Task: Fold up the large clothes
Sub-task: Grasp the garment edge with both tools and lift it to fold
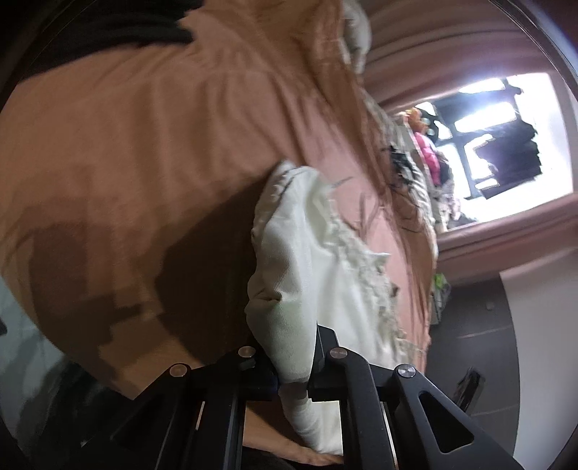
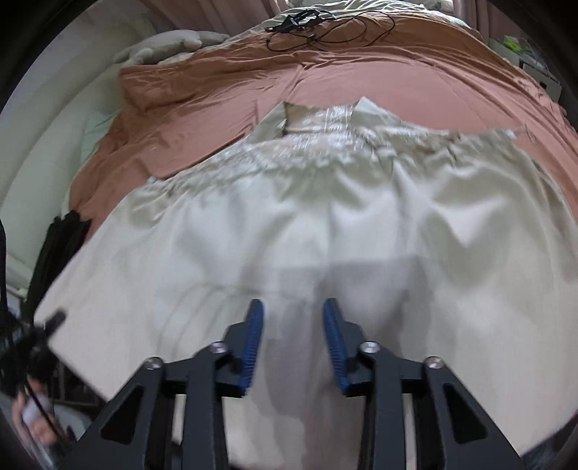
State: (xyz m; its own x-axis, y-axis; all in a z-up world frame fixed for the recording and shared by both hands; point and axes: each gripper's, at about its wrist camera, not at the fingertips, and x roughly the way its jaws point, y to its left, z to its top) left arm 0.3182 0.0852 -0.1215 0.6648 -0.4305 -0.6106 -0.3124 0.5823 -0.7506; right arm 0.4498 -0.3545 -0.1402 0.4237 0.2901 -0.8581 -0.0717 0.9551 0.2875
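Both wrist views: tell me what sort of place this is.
Most likely a bedroom. A wide bed under a terracotta bedspread fills both views, a pale pillow lies at its far edge, and curtains frame a bright window. The cream garment is spread on the bed.

A bed (image 2: 361, 86) under a rust-brown sheet filled the room; a black cable (image 2: 318, 32) lay on it, pink curtains (image 1: 451, 43) framed a glaring window (image 1: 523, 137), dark tiled floor (image 1: 477, 347) beside

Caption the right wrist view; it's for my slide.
Open right gripper hovering over a cream dress spread on a rust-brown bedsheet.
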